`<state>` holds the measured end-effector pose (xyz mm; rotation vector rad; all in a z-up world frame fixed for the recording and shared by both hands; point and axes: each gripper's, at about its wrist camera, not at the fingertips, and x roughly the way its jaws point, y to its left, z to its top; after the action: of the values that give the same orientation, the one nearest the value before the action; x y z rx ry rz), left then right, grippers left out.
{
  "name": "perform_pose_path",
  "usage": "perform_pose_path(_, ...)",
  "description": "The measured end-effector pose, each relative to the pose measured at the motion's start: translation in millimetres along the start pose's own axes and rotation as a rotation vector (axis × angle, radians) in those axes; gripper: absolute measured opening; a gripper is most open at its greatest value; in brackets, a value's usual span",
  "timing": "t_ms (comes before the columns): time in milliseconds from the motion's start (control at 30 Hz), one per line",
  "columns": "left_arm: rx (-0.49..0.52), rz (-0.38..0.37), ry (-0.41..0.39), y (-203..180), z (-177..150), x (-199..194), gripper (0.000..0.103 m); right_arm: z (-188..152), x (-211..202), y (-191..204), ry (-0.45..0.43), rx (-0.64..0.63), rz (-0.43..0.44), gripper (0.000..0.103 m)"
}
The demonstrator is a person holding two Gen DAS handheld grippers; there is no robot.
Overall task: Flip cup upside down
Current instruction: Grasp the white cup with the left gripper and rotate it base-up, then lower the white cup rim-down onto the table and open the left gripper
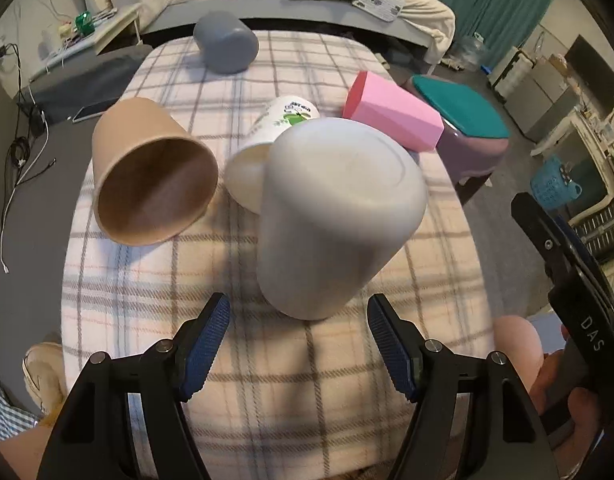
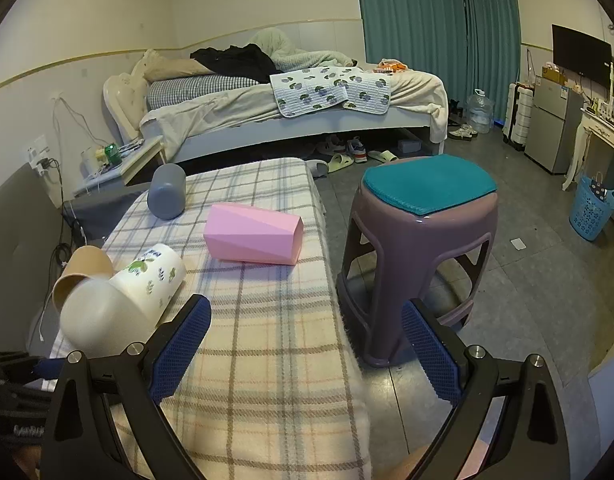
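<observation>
The left gripper [image 1: 298,344] is spread wide at the bottom of its frame, holding nothing. The white cup [image 1: 339,216] stands base-up at centre frame, just beyond the blue pads [image 1: 207,350] and touching neither. The right gripper [image 2: 305,348] is also spread wide and empty, low in its frame over the plaid cloth [image 2: 275,360]; there the cup [image 2: 101,316] sits at lower left.
</observation>
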<state>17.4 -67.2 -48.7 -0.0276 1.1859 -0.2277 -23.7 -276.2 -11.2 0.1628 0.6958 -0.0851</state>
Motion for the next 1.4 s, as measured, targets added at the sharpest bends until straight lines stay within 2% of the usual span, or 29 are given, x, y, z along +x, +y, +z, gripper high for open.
perform_pose_path(333, 0.006, -0.012, -0.035, -0.2, -2.5, -6.6, 0.073, -0.4, 0.2, 0.4, 0.000, -0.001, 0.001, 0.096)
perform_pose_path(567, 0.013, -0.055, -0.069, -1.6, -7.0, -20.0, 0.074, 2.6, -6.7, 2.5, -0.017, -0.005, 0.021, 0.096)
perform_pose_path(633, 0.019, -0.059, -0.094, -2.6, -9.2, -29.6, 0.074, 4.7, -15.2, 7.8, -0.039, -0.027, 0.030, 0.096)
perform_pose_path(800, 0.014, -0.070, -0.226, 4.7, -7.6, -73.1, 0.074, 6.2, -43.8, 23.5, -0.092, -0.106, 0.057, 0.096)
perform_pose_path(1067, -0.021, -0.005, -0.409, 34.6, -12.6, -139.1, 0.074, 23.2, -86.3, 49.8, -0.139, -0.173, 0.085, 0.097)
perform_pose_path(1333, -0.012, 0.061, -0.521, 49.8, -35.5, -178.9, 0.075, 34.1, -133.6, 76.6, -0.200, -0.234, 0.128, 0.097)
perform_pose_path(1400, -0.006, 0.065, -0.526, 49.8, -44.2, -177.7, 0.081, 28.2, -137.4, 79.4, -0.198, -0.226, 0.144, 0.097)
